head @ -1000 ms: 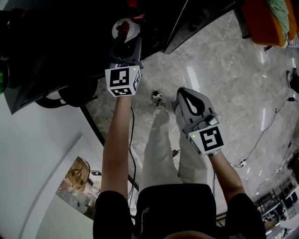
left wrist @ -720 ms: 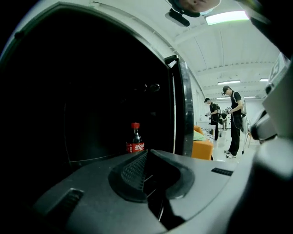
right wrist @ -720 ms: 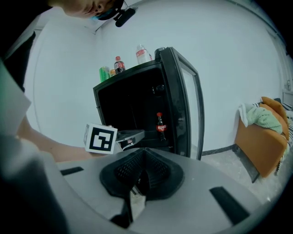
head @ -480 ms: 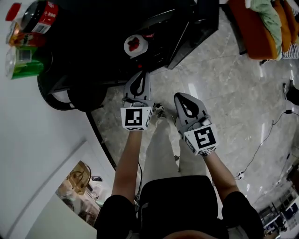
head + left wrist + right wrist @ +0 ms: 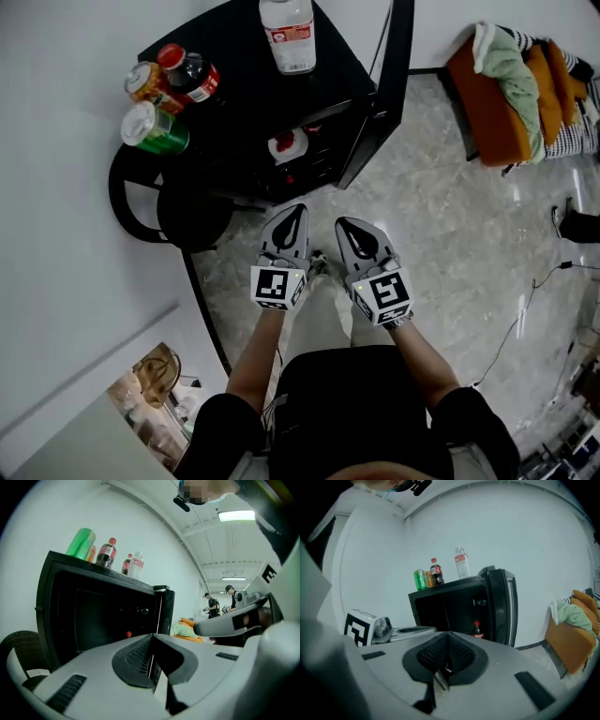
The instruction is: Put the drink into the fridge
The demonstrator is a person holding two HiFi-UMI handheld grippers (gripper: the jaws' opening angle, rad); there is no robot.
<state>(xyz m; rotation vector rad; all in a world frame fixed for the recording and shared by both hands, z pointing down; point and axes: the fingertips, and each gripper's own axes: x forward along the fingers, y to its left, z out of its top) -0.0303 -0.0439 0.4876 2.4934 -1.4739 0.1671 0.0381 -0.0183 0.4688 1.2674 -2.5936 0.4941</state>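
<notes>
Left gripper [image 5: 152,654] and right gripper [image 5: 446,662]: each pair of jaws is pressed together with nothing between the pads, so neither tool carries anything. The two grippers hang side by side, close but apart, tips pointing forward and slightly down over bare floor [image 5: 441,216].

Ahead of both tips, well apart from them, stands the black fridge [image 5: 440,591]. Its door [image 5: 507,609] swings out to the right of the jaws, leaving the interior open to view. Inside, straight ahead of the right jaws, a red-capped drink bottle [image 5: 477,630] stands upright on a shelf near the door side. This appears to be the task's drink, already in place, which would explain the empty, closed jaws held clear of the cabinet.

Above and to the left, on the fridge top, stand a green can [image 5: 419,580], an orange can [image 5: 428,579], a cola bottle [image 5: 436,573] and a clear bottle [image 5: 461,564], untouched.

The open door suggests that closing it is the step left.
</notes>
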